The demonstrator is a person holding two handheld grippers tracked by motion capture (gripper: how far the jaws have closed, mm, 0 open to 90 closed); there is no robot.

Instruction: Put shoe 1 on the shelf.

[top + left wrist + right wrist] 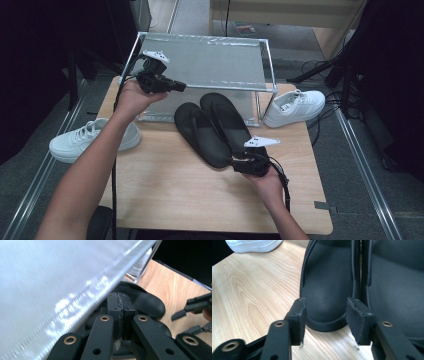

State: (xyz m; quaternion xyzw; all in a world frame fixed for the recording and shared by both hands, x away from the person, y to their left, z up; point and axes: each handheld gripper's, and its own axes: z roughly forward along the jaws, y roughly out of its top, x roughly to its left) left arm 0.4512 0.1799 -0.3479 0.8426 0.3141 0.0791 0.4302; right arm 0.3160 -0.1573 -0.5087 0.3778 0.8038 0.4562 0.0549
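Straddling the rounded heel of the left black flip-flop [325, 290], the right gripper [243, 162] holds its jaws apart, pads clear of the matte rubber sole. Both flip-flops lie side by side on the pale wood-grain table [165, 190] (toes under the glossy clear box [200, 60]). Raised beside that box, the left gripper [176, 86] has its ridged pads pressed together, empty
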